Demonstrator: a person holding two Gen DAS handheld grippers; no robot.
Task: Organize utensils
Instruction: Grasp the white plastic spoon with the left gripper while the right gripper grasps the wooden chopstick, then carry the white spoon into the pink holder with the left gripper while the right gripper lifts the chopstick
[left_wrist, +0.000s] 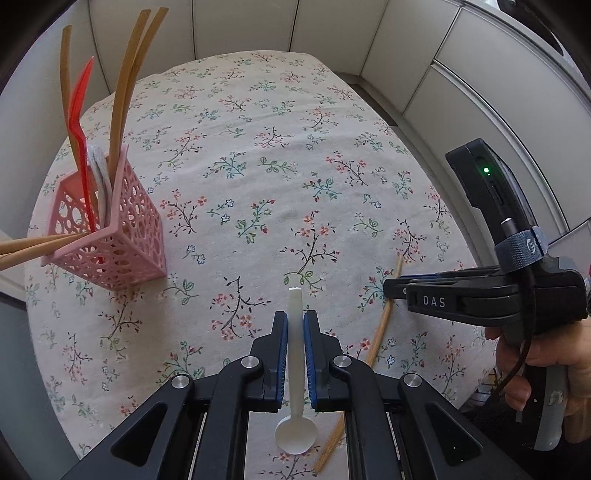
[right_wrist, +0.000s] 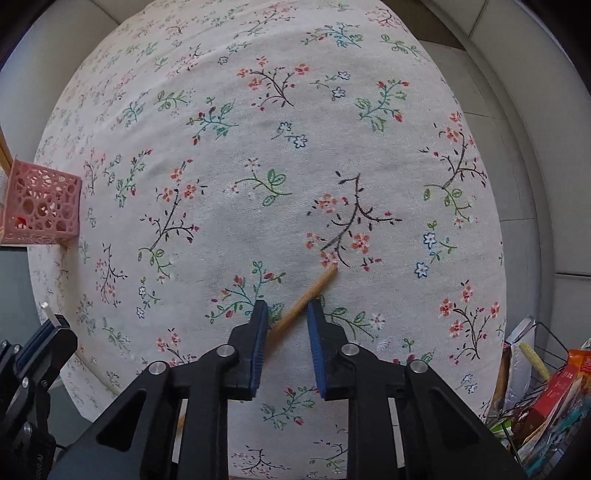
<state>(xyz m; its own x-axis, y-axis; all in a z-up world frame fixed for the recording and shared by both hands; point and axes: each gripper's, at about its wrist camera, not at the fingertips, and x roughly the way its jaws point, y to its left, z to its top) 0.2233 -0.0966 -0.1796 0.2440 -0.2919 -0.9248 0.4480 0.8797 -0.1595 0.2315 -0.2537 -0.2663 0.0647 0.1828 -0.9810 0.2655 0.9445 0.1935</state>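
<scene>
- Two tongs work over a desk (left_wrist: 258, 155) covered by a cloth printed with small flowers.
- At the far left of the left wrist view stands a pink basket (left_wrist: 110, 236) with a pierced wall, on the desk's left edge.
- Inside the basket are several wooden sticks (left_wrist: 125, 92), a red plastic utensil (left_wrist: 79, 122) and a white one (left_wrist: 101, 173), all leaning upright; two more wooden ends (left_wrist: 33, 247) poke out past its lower left corner.
- In the middle, the left tongs (left_wrist: 295, 325) are closed on a white plastic spoon (left_wrist: 295, 369), pinching its handle between the blue pads (left_wrist: 282, 354). The handle tip points forward past the fingertips and the bowl sits back toward the camera, above the cloth.
- Right of the spoon, a single wooden chopstick (left_wrist: 384, 321) lies flat on the cloth, slanted.
- Further right, the right tongs (right_wrist: 284, 306) hang low over that chopstick (right_wrist: 306, 295), jaws parted, one blue pad on each side of the stick; whether the pads touch it cannot be told.
- A hand (left_wrist: 535, 369) grips the right tool's handle at the right edge of the left wrist view.
- At the far right of the right wrist view, a wire rack (right_wrist: 546, 376) beside the desk holds colourful packets.
</scene>
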